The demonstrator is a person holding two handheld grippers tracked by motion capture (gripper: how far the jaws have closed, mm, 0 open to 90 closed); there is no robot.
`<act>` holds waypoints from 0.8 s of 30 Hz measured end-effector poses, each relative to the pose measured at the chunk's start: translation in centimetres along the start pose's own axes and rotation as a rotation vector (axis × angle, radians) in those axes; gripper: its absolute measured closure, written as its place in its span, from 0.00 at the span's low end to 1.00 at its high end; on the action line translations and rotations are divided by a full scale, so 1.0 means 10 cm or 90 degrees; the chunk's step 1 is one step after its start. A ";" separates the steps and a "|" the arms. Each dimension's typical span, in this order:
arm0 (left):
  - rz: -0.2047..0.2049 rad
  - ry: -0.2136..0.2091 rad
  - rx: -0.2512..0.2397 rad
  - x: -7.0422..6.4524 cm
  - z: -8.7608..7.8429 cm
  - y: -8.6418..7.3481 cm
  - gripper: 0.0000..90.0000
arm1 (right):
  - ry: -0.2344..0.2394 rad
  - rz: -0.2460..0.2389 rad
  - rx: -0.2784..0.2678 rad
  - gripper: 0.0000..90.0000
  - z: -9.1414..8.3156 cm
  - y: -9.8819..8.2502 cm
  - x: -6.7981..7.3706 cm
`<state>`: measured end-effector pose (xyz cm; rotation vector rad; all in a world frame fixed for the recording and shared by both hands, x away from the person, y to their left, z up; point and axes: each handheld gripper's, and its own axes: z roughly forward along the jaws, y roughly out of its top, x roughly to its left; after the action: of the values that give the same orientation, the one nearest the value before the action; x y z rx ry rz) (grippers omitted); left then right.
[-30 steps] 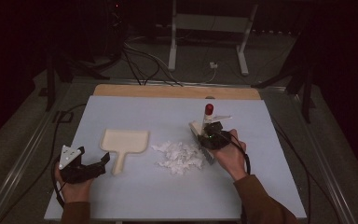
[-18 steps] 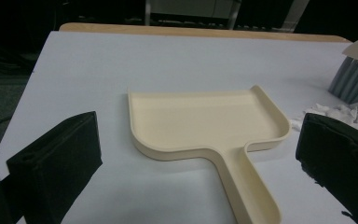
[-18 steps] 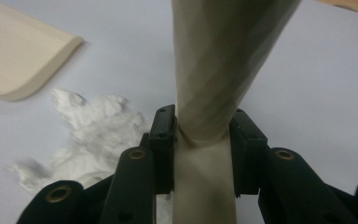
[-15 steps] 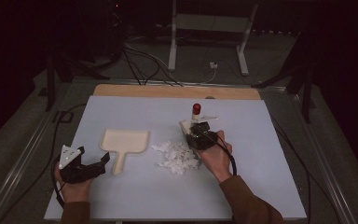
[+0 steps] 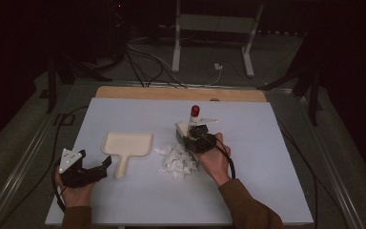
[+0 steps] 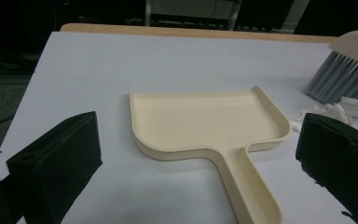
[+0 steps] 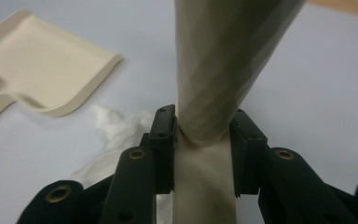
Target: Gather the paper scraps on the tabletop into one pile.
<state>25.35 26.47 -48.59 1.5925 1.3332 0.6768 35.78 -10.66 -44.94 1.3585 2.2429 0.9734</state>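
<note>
A cream dustpan (image 5: 126, 144) lies flat left of centre on the table, its handle toward the near edge. My left gripper (image 5: 106, 163) stands open just left of that handle; its view looks between both black jaws (image 6: 198, 123) onto the dustpan (image 6: 205, 116). A pile of white paper scraps (image 5: 176, 161) lies right of the pan. My right gripper (image 5: 196, 137) is shut on the cream handle of a hand brush (image 5: 195, 112) with a red tip, held upright at the pile's right edge. Both pads of the right gripper (image 7: 204, 130) clamp the brush handle (image 7: 223, 60). Grey brush bristles (image 6: 340, 77) touch the paper scraps (image 6: 349, 109).
The table (image 5: 276, 162) has a pale sheet on top and a wooden strip (image 5: 181, 93) along its far edge. Cables (image 5: 147, 62) and a metal stand (image 5: 214, 28) sit on the dark floor beyond. Bare surface lies right of the brush and in front of the pile.
My right hand has carried the brush leftward against the paper pile, nudging the scraps toward the dustpan. The left gripper and dustpan have kept still.
</note>
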 end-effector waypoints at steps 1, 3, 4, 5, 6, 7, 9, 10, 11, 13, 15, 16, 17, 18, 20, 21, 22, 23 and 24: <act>0.000 0.000 0.000 0.00 0.00 0.00 0.01 | -0.008 0.000 -0.006 0.75 -0.01 0.00 -0.03; 0.001 -0.001 0.001 0.00 0.00 0.00 0.01 | -0.018 0.006 -0.015 0.75 -0.04 0.01 -0.11; 0.002 -0.001 0.002 0.00 0.00 0.00 0.01 | -0.025 0.007 -0.019 0.75 -0.05 0.01 -0.15; 0.003 -0.001 0.003 0.00 0.01 0.00 0.01 | -0.033 0.007 -0.024 0.75 -0.07 0.01 -0.18; 0.003 -0.001 0.004 -0.01 0.01 0.00 0.01 | -0.043 0.011 -0.030 0.75 -0.10 0.02 -0.23; 0.004 -0.001 0.004 -0.01 0.01 0.00 0.01 | -0.045 0.015 -0.036 0.75 -0.12 0.02 -0.26; 0.004 0.000 0.004 -0.01 0.01 0.00 0.01 | -0.049 0.026 -0.046 0.75 -0.17 0.04 -0.31; 0.004 -0.001 0.005 -0.01 0.02 0.00 0.01 | -0.051 0.031 -0.053 0.75 -0.20 0.04 -0.34; 0.004 -0.001 0.005 -0.01 0.02 -0.01 0.01 | -0.050 0.036 -0.062 0.75 -0.24 0.06 -0.36; 0.005 -0.002 0.007 -0.02 0.02 -0.01 0.01 | -0.045 0.045 -0.074 0.75 -0.31 0.07 -0.39; 0.005 -0.002 0.008 -0.02 0.02 -0.01 0.01 | -0.032 0.060 -0.090 0.75 -0.40 0.10 -0.40; 0.005 -0.003 0.007 -0.02 0.02 -0.01 0.01 | -0.026 0.065 -0.095 0.75 -0.43 0.10 -0.40; 0.005 -0.002 0.008 -0.02 0.03 -0.01 0.01 | -0.017 0.069 -0.100 0.75 -0.46 0.11 -0.39; 0.006 -0.002 0.009 -0.02 0.03 -0.01 0.01 | -0.005 0.072 -0.105 0.75 -0.50 0.11 -0.37; 0.006 -0.003 0.008 -0.03 0.03 -0.01 0.01 | 0.019 0.077 -0.109 0.75 -0.54 0.11 -0.31; 0.006 -0.003 0.008 -0.03 0.03 -0.01 0.01 | 0.027 0.077 -0.107 0.75 -0.54 0.10 -0.28; 0.006 -0.004 0.008 -0.03 0.03 -0.01 0.01 | 0.035 0.076 -0.105 0.75 -0.55 0.10 -0.25; 0.006 -0.003 0.008 -0.03 0.03 -0.01 0.01 | 0.046 0.072 -0.102 0.75 -0.54 0.09 -0.19; 0.006 -0.003 0.008 -0.03 0.02 -0.01 0.01 | 0.051 0.072 -0.102 0.75 -0.54 0.08 -0.16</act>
<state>25.46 26.14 -48.73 1.6103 1.3301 0.6713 33.81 -13.86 -40.66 1.4097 2.1118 1.2384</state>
